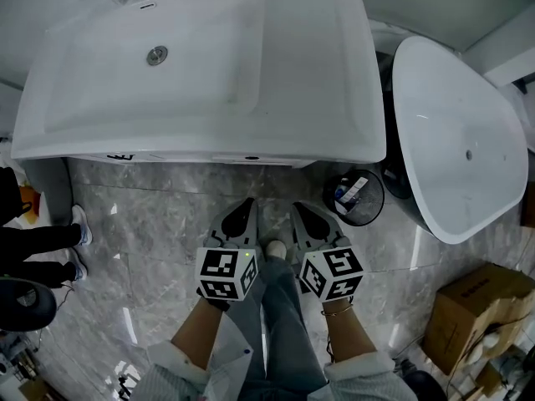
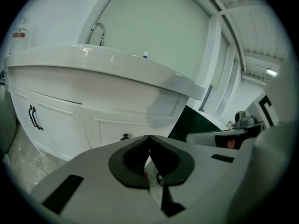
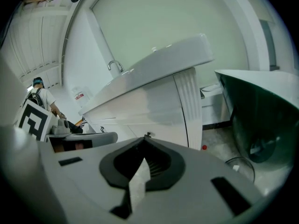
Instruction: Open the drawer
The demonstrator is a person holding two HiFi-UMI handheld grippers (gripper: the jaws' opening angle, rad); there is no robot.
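Observation:
A white vanity cabinet stands under the white sink (image 1: 209, 65). Its drawer front (image 2: 117, 125) is a white panel with a small black knob (image 2: 124, 136), which also shows in the right gripper view as the knob (image 3: 148, 135). From the head view the sink top hides most of the cabinet front. My left gripper (image 1: 248, 204) and right gripper (image 1: 298, 209) hang side by side over the marble floor, short of the cabinet and pointing at it. Both are shut with nothing between the jaws, as seen on the left gripper (image 2: 149, 137) and the right gripper (image 3: 144, 139).
Black door handles (image 2: 32, 117) sit on the cabinet's left door. A white toilet (image 1: 460, 140) and a small dark waste bin (image 1: 358, 197) stand to the right. A cardboard box (image 1: 476, 307) lies at lower right. Another person's shoes (image 1: 79, 224) are at left.

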